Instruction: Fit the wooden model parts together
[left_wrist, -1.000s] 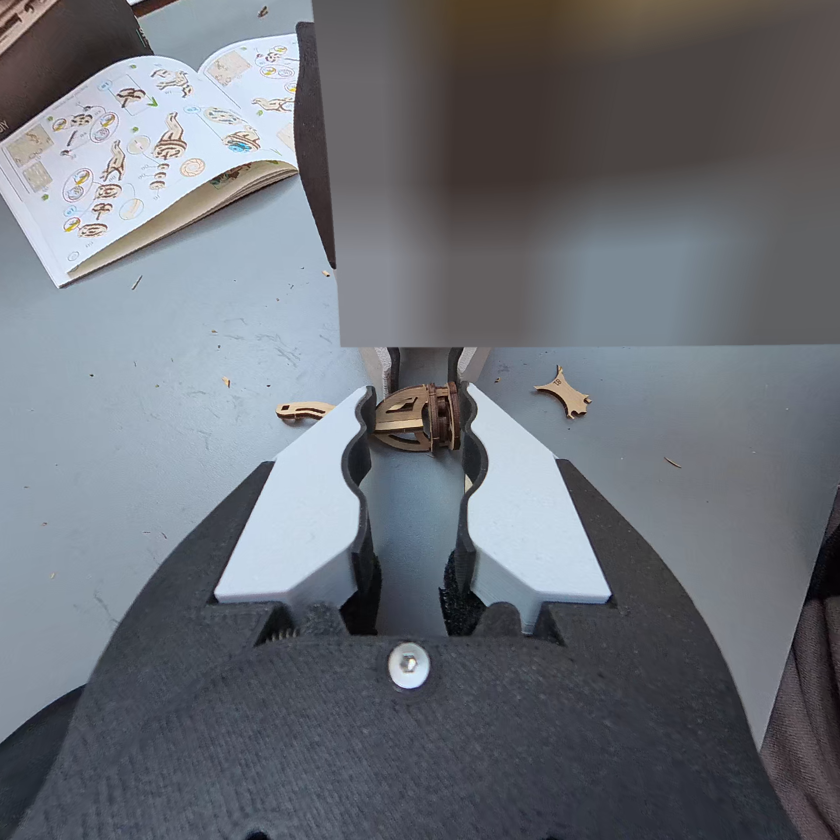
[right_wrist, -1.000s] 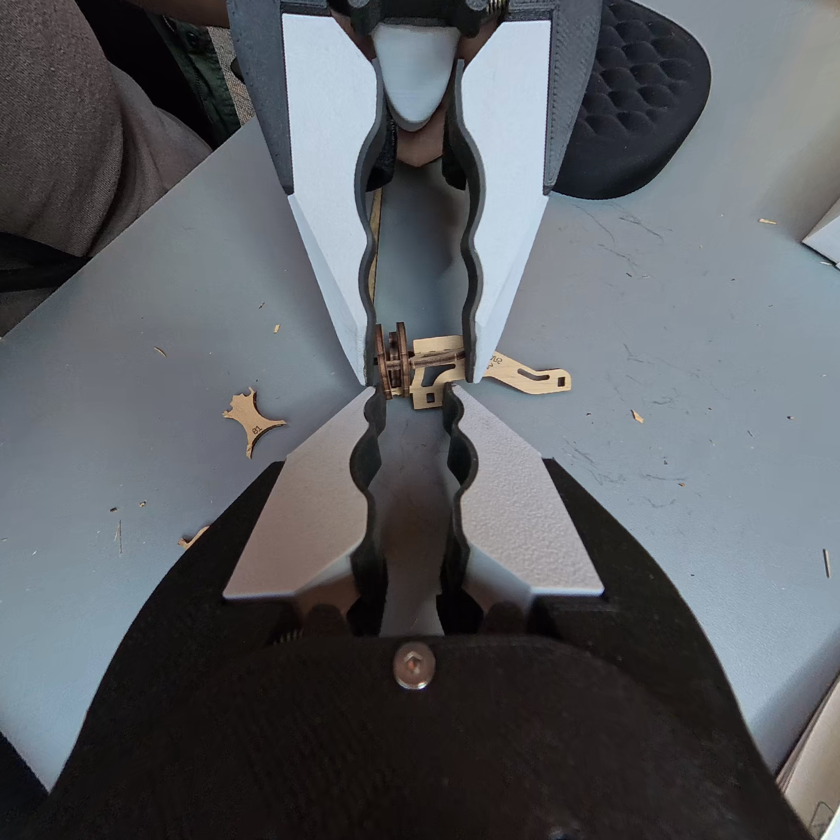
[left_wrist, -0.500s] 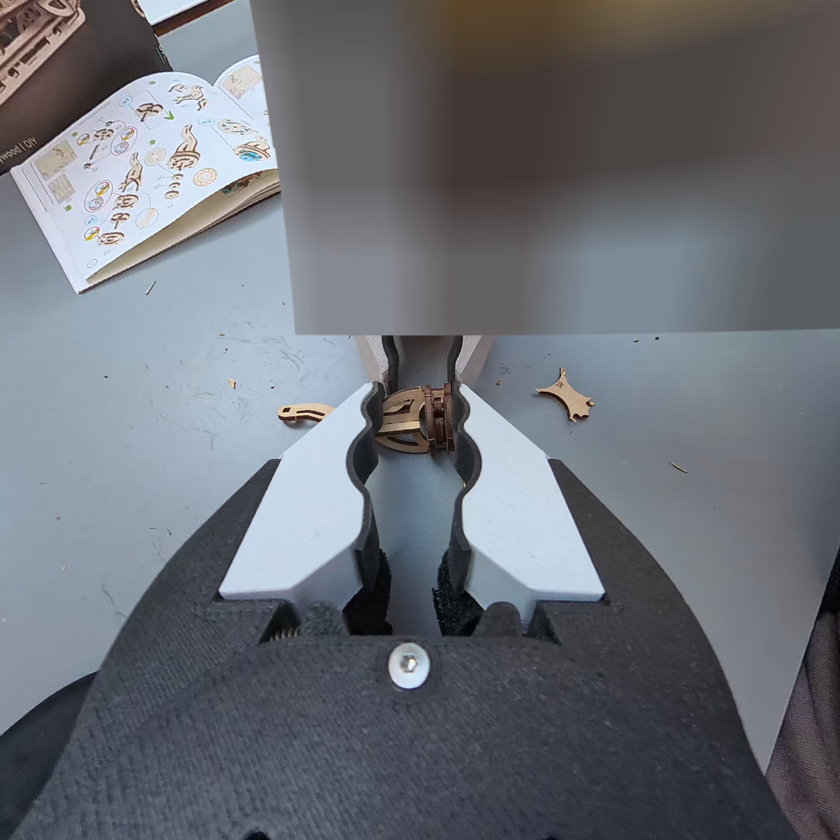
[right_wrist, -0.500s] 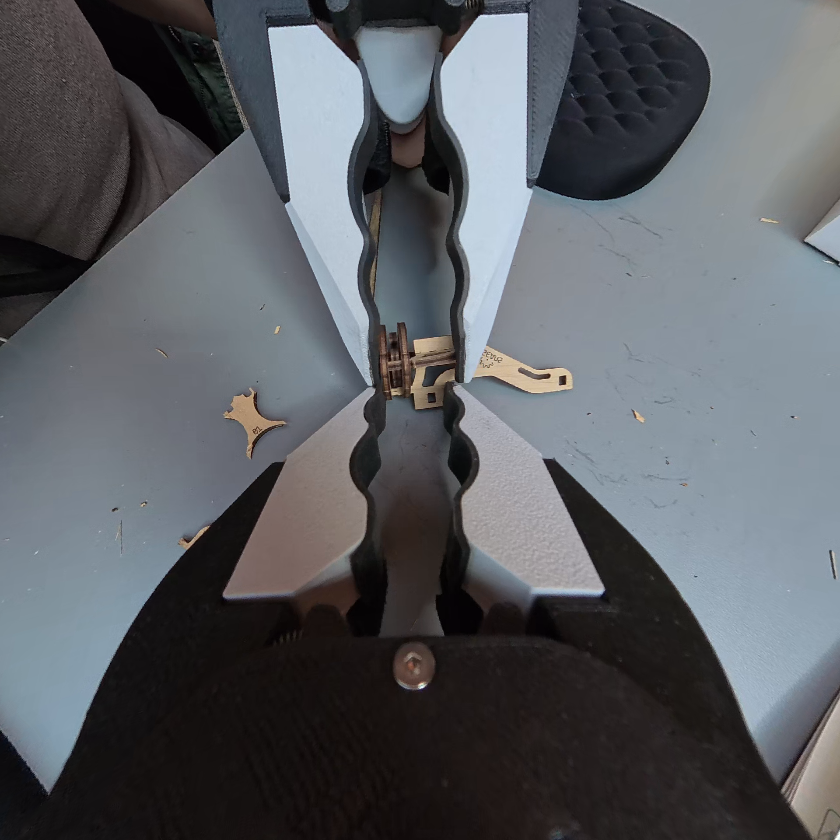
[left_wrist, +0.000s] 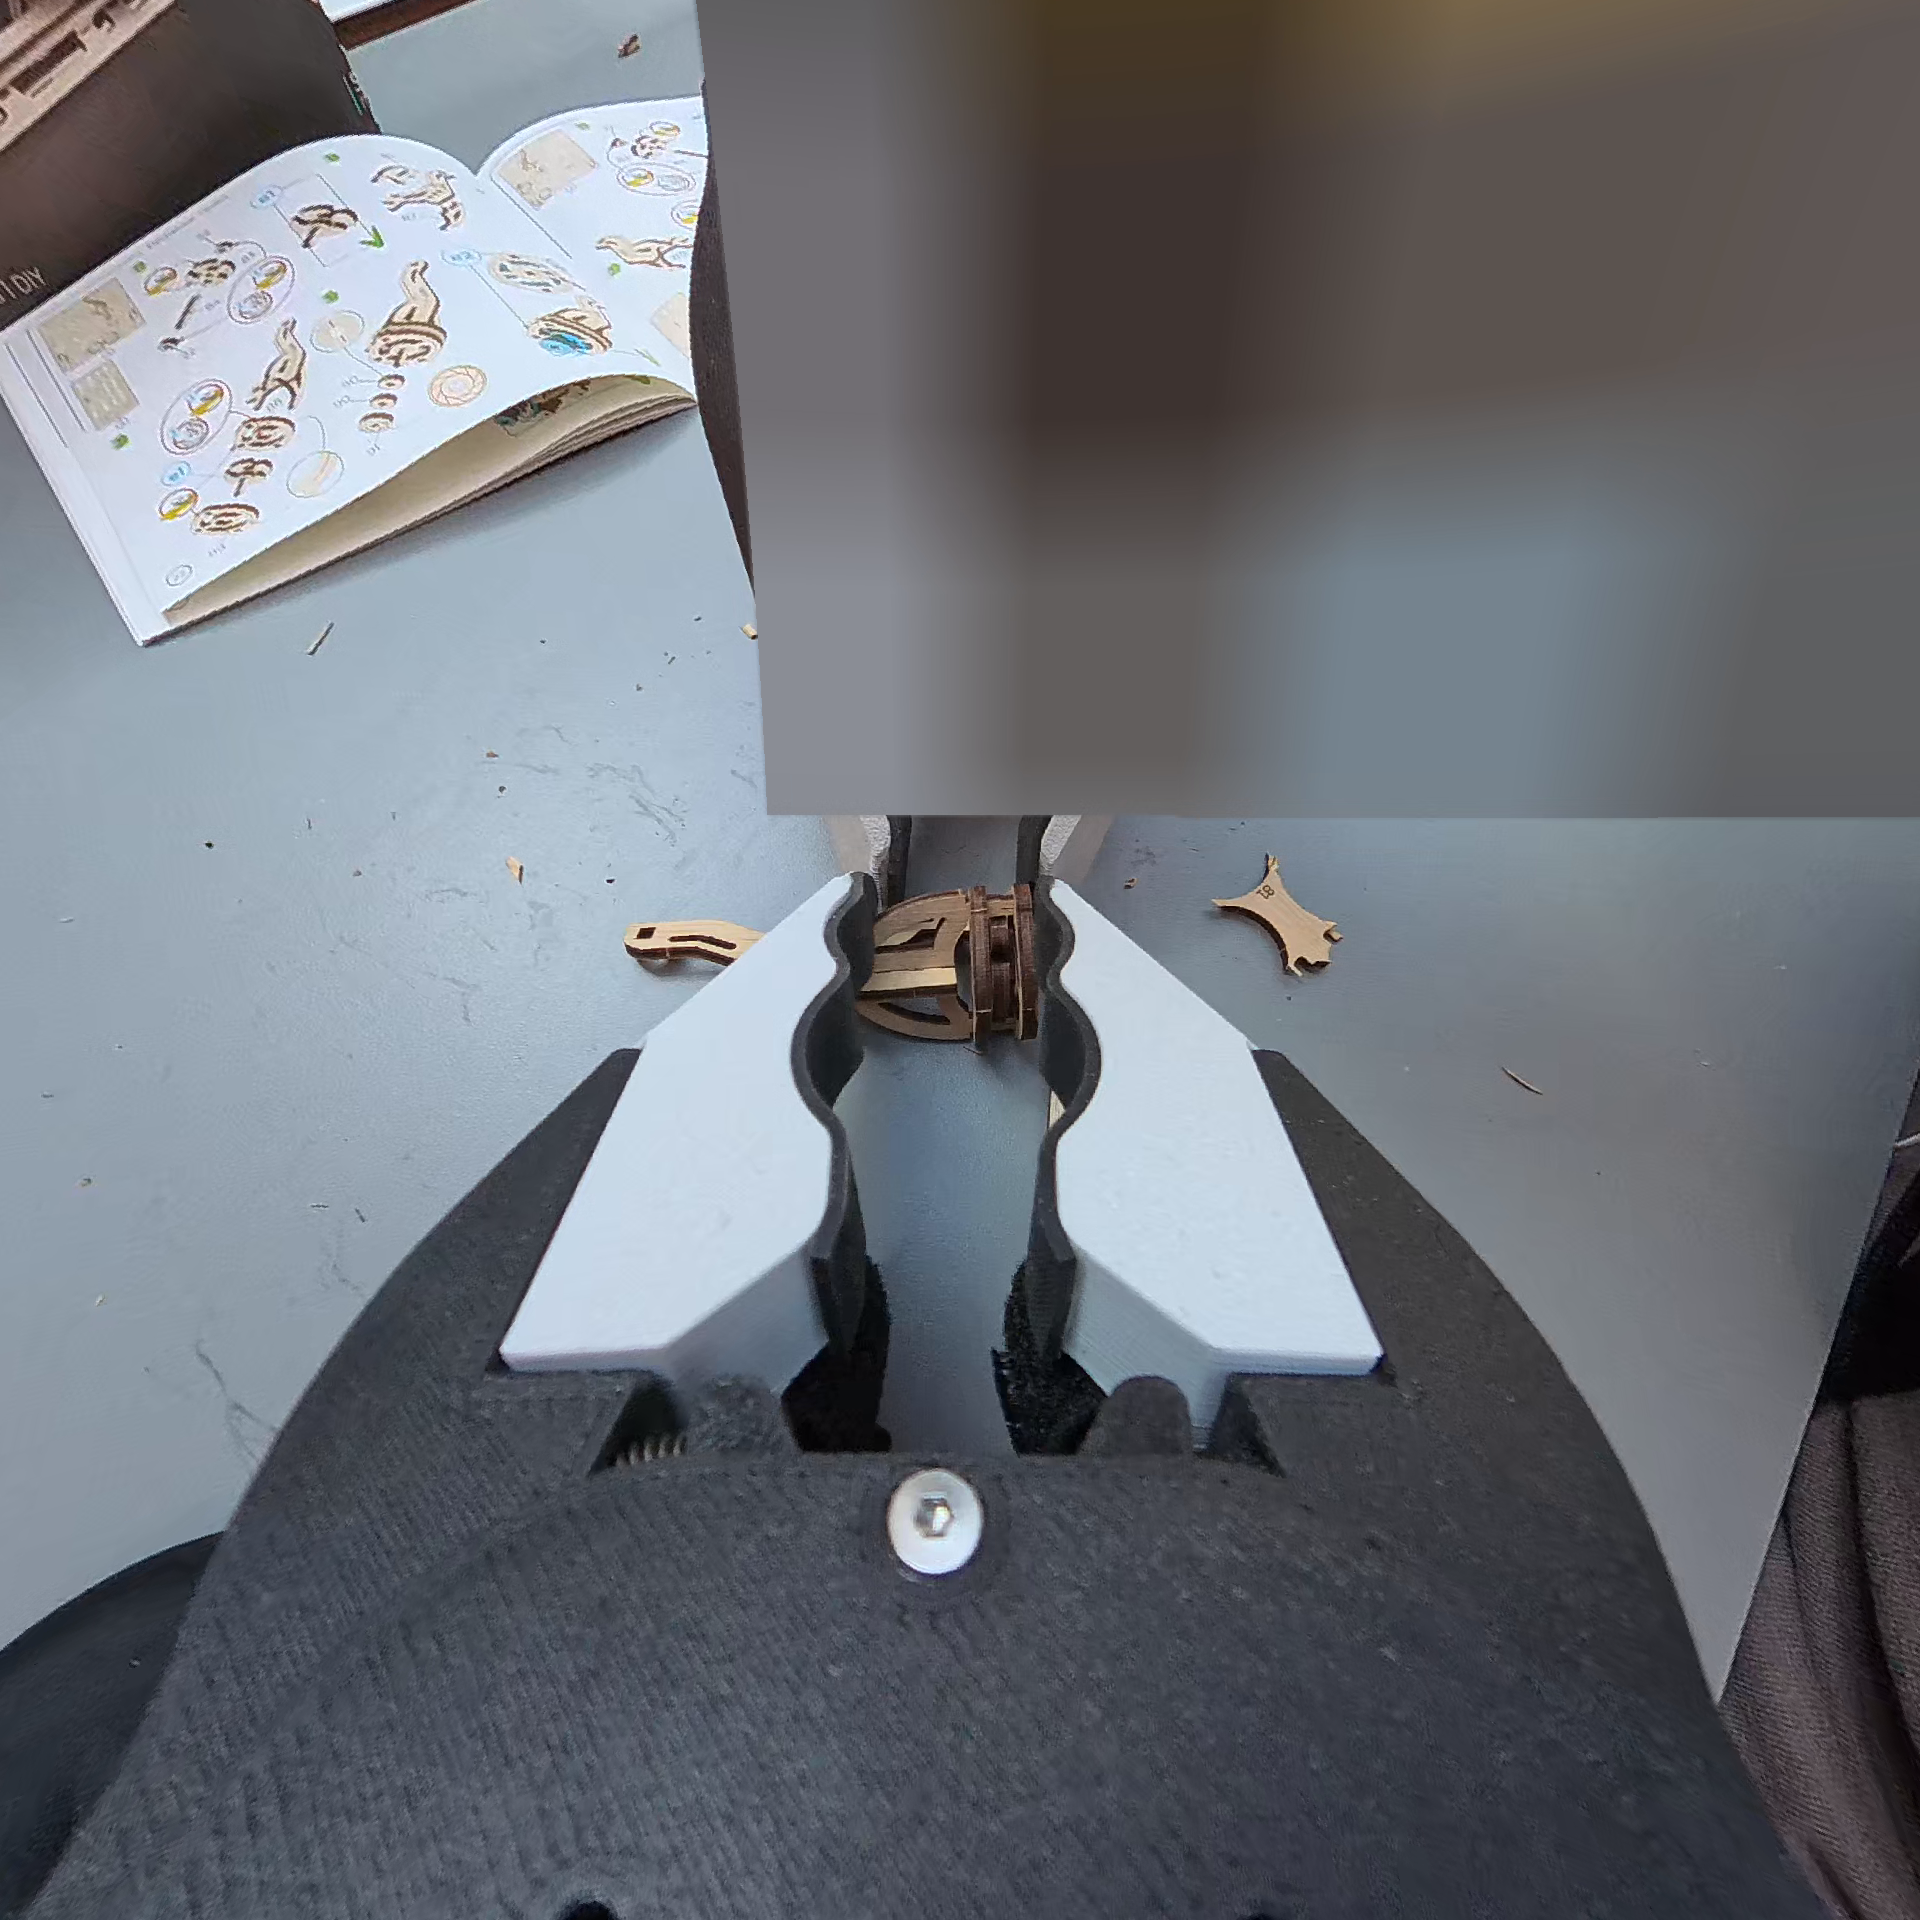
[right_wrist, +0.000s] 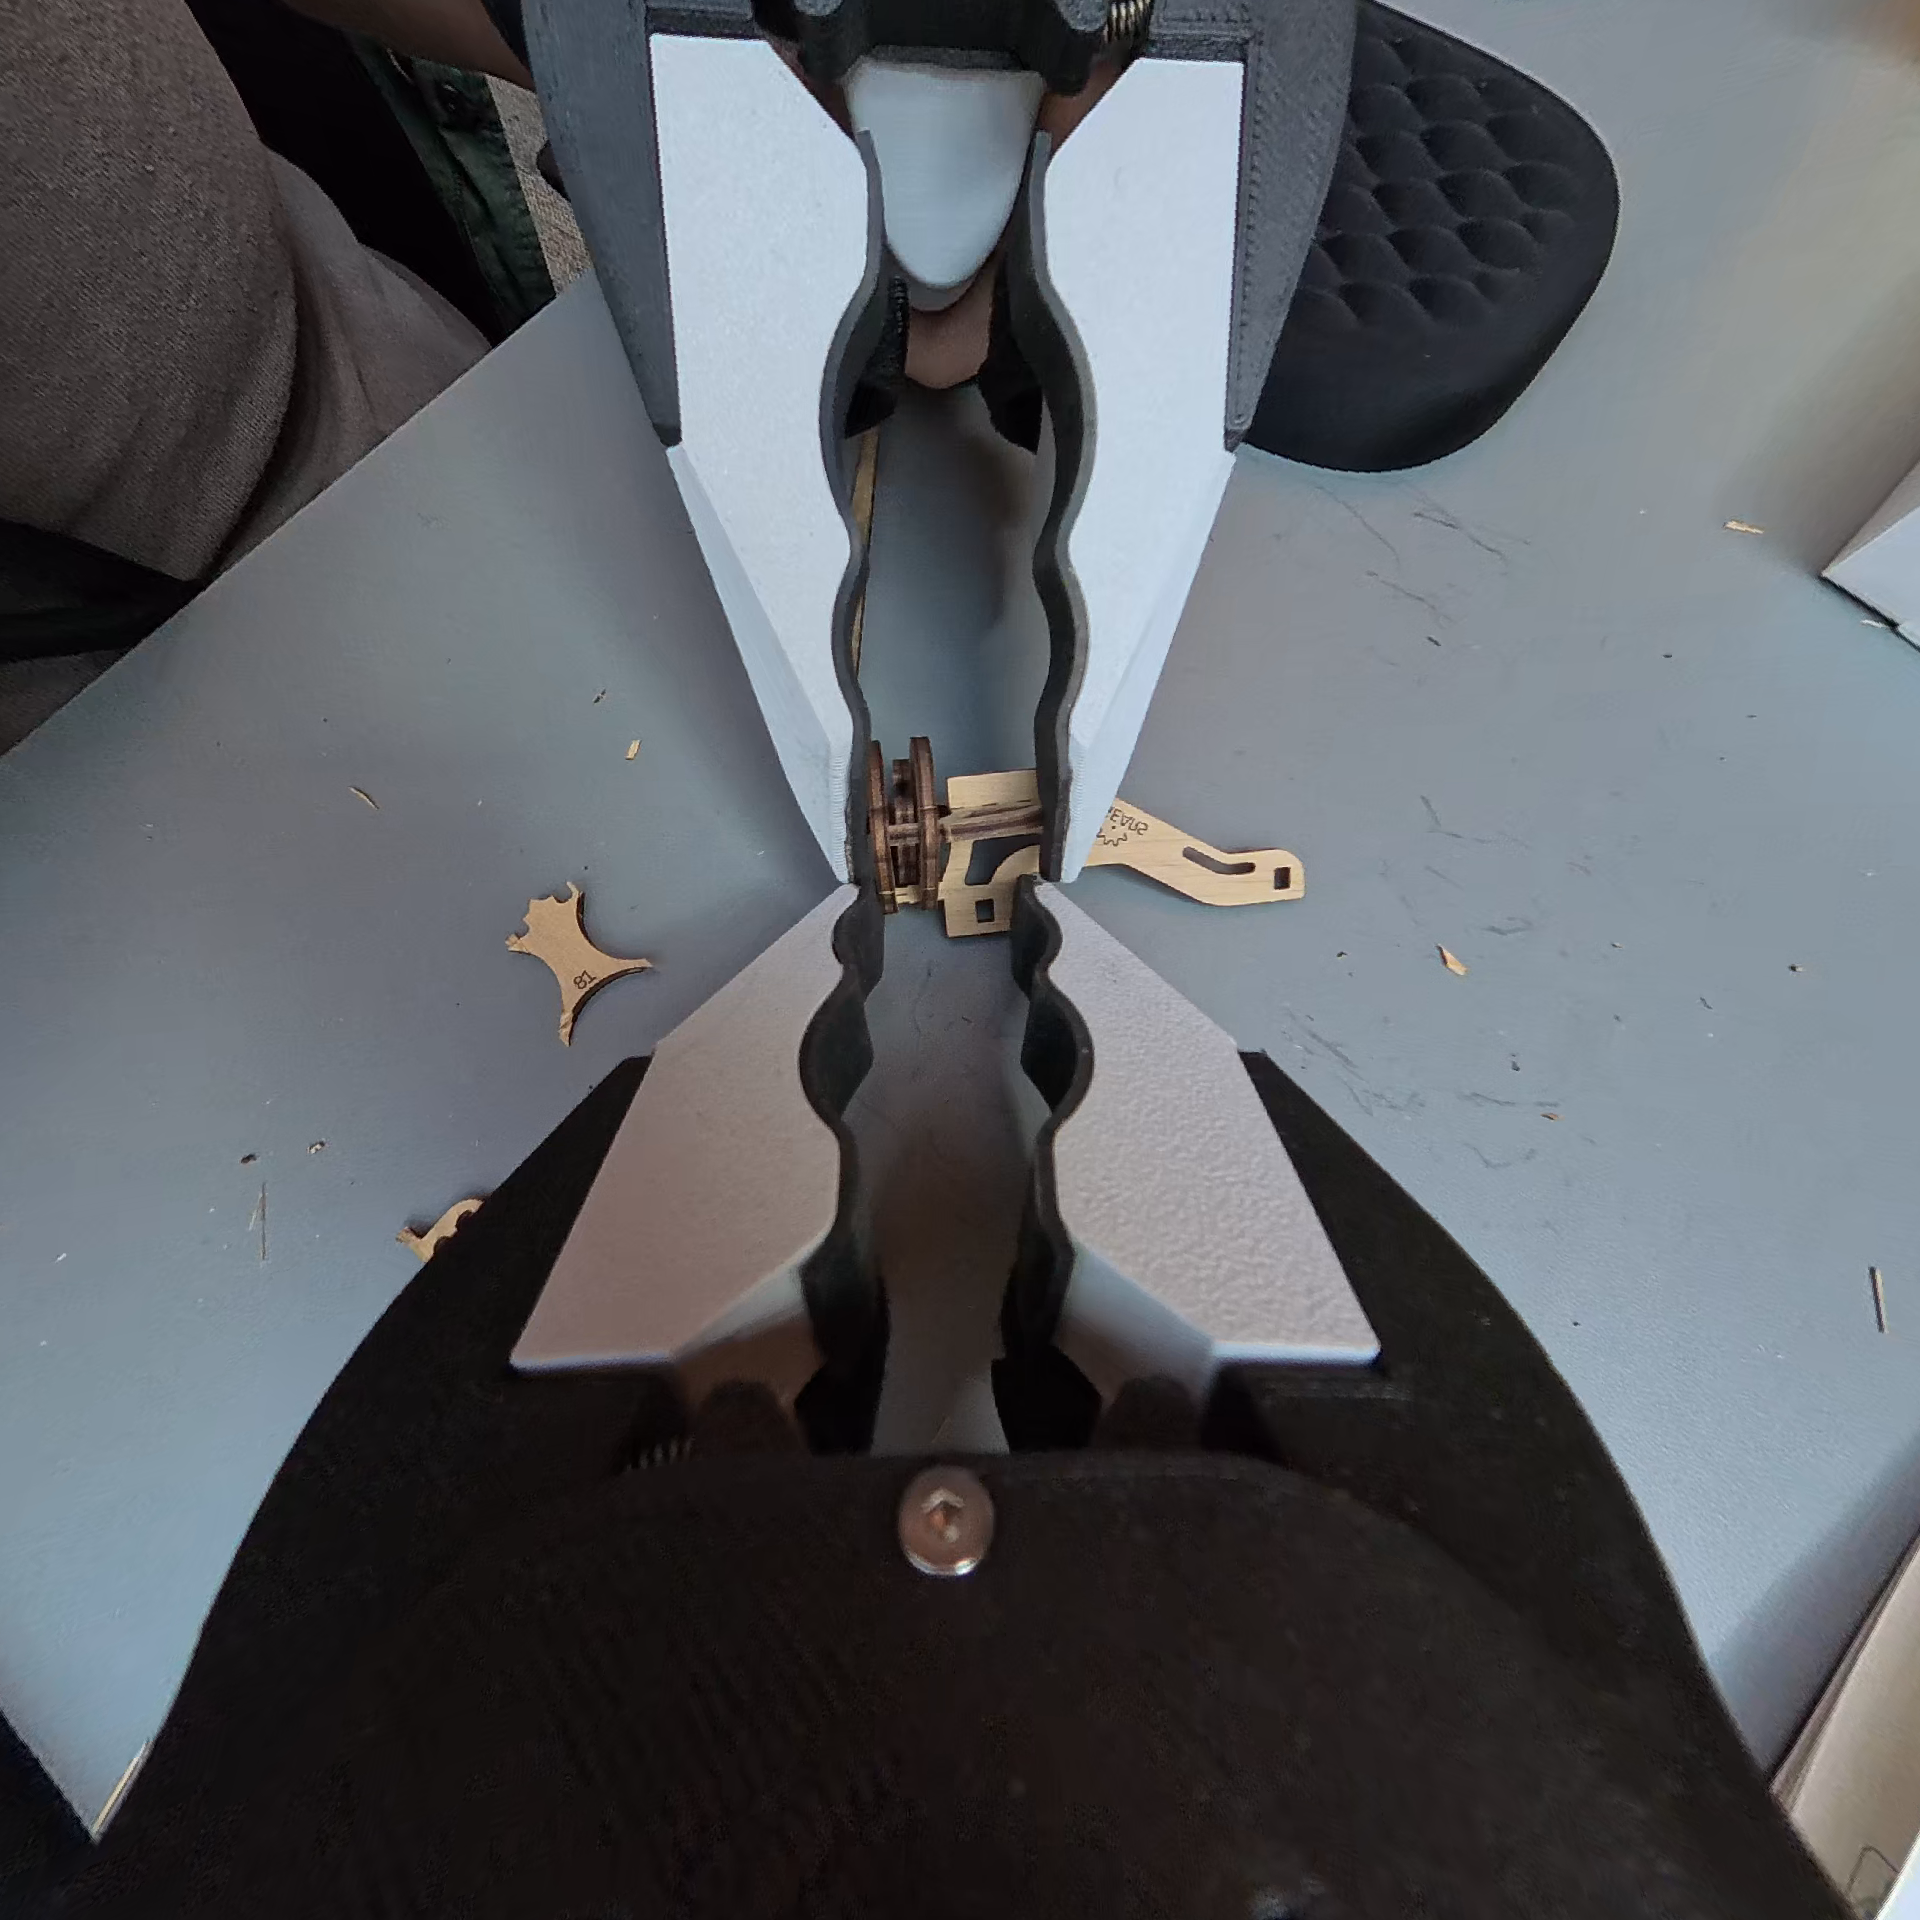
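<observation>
A small wooden assembly (left_wrist: 961, 971) of dark stacked discs and a pale curved frame is held above the grey table (left_wrist: 416, 987). My left gripper (left_wrist: 951, 914) is shut on it, pads against the frame on one side and the discs on the other. In the right wrist view the assembly (right_wrist: 914, 831) sits between the tips of both grippers. The left gripper (right_wrist: 956, 862) comes in from the top. My right gripper (right_wrist: 940, 909) meets it from below, its jaws narrow and closed on the assembly's lower edge.
A flat slotted wooden piece (right_wrist: 1195, 857) and a four-pointed wooden piece (right_wrist: 577, 961) lie on the table either side. An open instruction booklet (left_wrist: 343, 353) lies far left. A black cushioned pad (right_wrist: 1455, 260) and a person's clothing (right_wrist: 156, 312) sit beyond. Wood splinters are scattered about. Less than 4 cm separates the two grippers' tips. From the left gripper's tips to the four-pointed wooden piece (right_wrist: 577, 961) is close to 5 centimetres. It turns up in the left wrist view (left_wrist: 1271, 908) as well.
The left gripper's jaws have narrowed onto the wooden assembly since one second ago. The left gripper shifted slightly. The right gripper and the assembly have stayed in place.
</observation>
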